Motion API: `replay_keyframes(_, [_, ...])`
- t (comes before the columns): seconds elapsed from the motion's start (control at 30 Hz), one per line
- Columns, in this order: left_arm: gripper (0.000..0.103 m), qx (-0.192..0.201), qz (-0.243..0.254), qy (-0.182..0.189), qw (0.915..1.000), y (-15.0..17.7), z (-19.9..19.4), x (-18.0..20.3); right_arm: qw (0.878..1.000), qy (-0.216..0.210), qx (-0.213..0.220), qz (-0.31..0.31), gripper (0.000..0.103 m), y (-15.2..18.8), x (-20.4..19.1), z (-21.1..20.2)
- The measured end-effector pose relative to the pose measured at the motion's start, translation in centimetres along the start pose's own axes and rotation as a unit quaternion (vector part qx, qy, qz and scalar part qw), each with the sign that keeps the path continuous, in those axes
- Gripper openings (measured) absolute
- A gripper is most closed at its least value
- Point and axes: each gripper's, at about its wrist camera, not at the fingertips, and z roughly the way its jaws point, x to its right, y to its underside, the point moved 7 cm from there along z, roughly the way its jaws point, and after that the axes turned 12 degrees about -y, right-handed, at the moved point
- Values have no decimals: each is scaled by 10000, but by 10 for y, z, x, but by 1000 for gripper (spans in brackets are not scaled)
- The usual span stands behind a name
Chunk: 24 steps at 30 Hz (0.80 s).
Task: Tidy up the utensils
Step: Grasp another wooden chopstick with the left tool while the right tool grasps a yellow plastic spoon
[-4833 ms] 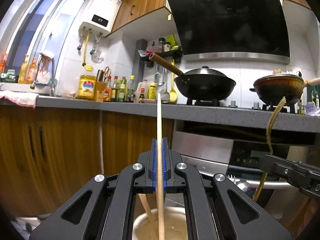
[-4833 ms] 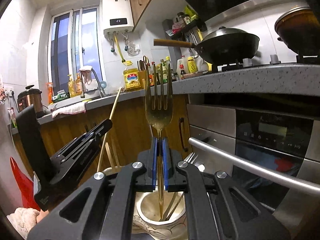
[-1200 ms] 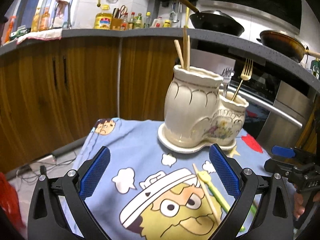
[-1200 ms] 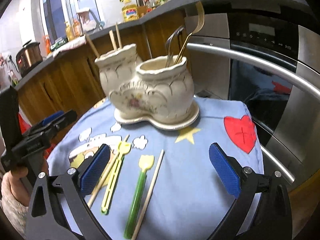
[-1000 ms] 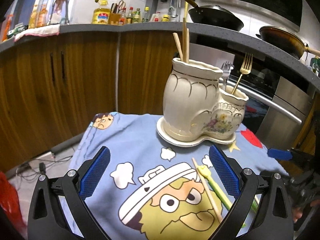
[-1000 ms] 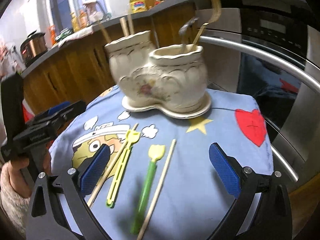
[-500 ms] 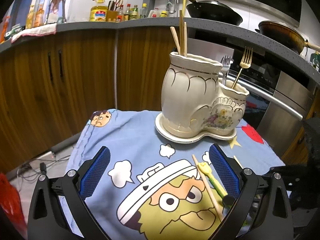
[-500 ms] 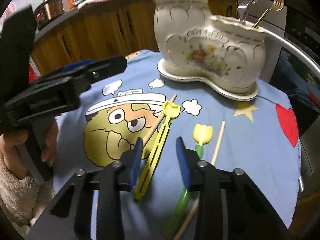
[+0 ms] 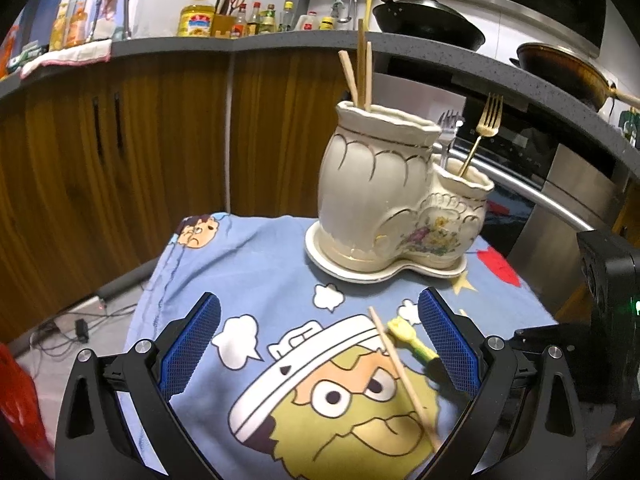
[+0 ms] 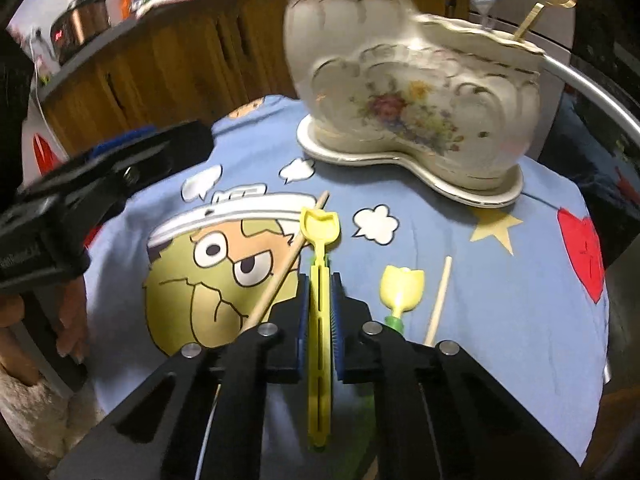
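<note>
A cream double ceramic holder [image 9: 400,200] stands on the blue cartoon cloth [image 9: 256,280]; it also shows in the right wrist view [image 10: 416,92]. Its tall part holds wooden chopsticks [image 9: 362,72]; its low part holds a gold fork [image 9: 482,136] and a silver fork [image 9: 450,128]. My right gripper [image 10: 320,284] is shut on a yellow plastic fork [image 10: 320,248] lying on the cloth. Beside it lie a chopstick [image 10: 288,264], a green-handled yellow utensil [image 10: 400,288] and another chopstick [image 10: 440,296]. My left gripper [image 9: 320,344] is open and empty above the cloth.
Wooden cabinets [image 9: 120,136] and a grey counter [image 9: 200,46] with bottles stand behind. An oven with a steel bar handle [image 9: 560,208] is at the right. Two woks [image 9: 428,24] sit on the stove. The cloth's edges drop off on all sides.
My right gripper has come down and closed its jaws on the yellow plastic fork. My left gripper has stayed open, drifting slightly nearer the cloth.
</note>
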Motion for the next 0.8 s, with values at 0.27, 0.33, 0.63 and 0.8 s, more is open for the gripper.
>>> replay_keyframes(0.27, [97, -673, 956, 214, 9929, 24, -2, 46, 9986, -126, 452, 264, 10, -8, 14, -38])
replay_keyframes(0.33, [95, -974, 1182, 202, 9880, 37, 3, 56, 9981, -128, 516, 312, 10, -9, 17, -44])
replay_keyframes(0.63, [32, -1702, 1815, 88, 9685, 62, 16, 79, 9967, -168, 722, 327, 10, -12, 20, -62])
replay_keyframes(0.8, [27, -1879, 1858, -27, 9644, 65, 23, 76, 9963, -250, 770, 301, 10, -11, 16, -67])
